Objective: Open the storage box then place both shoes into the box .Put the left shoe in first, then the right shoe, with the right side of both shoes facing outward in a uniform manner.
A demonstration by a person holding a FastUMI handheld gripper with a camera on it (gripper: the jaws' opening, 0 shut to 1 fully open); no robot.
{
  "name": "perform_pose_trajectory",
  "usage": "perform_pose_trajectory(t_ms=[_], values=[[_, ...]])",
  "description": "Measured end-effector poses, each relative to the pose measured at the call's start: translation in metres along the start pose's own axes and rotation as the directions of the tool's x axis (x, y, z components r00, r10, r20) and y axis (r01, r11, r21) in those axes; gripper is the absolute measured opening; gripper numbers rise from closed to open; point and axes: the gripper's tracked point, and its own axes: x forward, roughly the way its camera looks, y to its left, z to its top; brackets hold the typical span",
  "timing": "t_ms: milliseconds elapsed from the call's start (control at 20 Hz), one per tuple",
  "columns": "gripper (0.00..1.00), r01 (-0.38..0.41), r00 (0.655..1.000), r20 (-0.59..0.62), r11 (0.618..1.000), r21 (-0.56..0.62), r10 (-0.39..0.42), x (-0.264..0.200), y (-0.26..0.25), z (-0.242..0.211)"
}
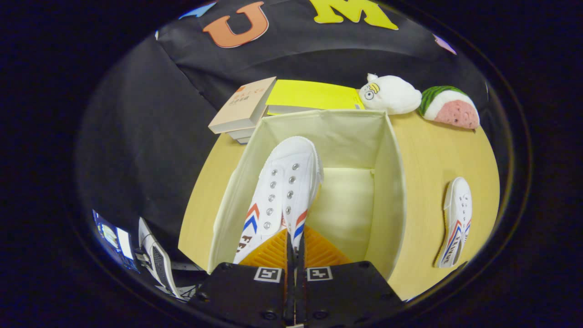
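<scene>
My gripper (291,248) fingers are closed together on the rear of one shoe (282,191), holding it inside the open storage box (391,182), toe toward the box's far wall. The second shoe (455,221) lies on the table (428,155) right of the box. Books (246,107) and two plush toys (391,94) line the table's far edge.

The gripper (291,248) hides the heel of the white shoe (282,191) it clamps over the storage box (391,182). That shoe covers the box's left floor. The second shoe's (455,218) heel is cut off on the bench (432,155) at right.
</scene>
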Motion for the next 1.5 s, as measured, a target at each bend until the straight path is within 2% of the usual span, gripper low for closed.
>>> perform_pose_trajectory(t_ms=[450,700,1000,1200,1350,1500], values=[[0.07,0.073,0.994,-0.081,0.997,-0.023,-0.074,0.037,0.0,-0.016],[0.09,0.079,0.983,-0.162,0.997,-0.02,-0.081,0.046,0.003,-0.019],[0.25,0.008,0.98,-0.196,0.998,-0.067,-0.021,0.031,0.005,-0.022],[0.54,-0.006,0.982,-0.184,0.981,-0.192,-0.03,-0.001,0.01,-0.03],[0.58,-0.018,0.988,-0.157,0.975,-0.221,-0.017,-0.026,0.016,-0.028],[0.61,0.01,0.993,-0.108,0.964,-0.265,-0.04,-0.058,0.007,-0.021]])
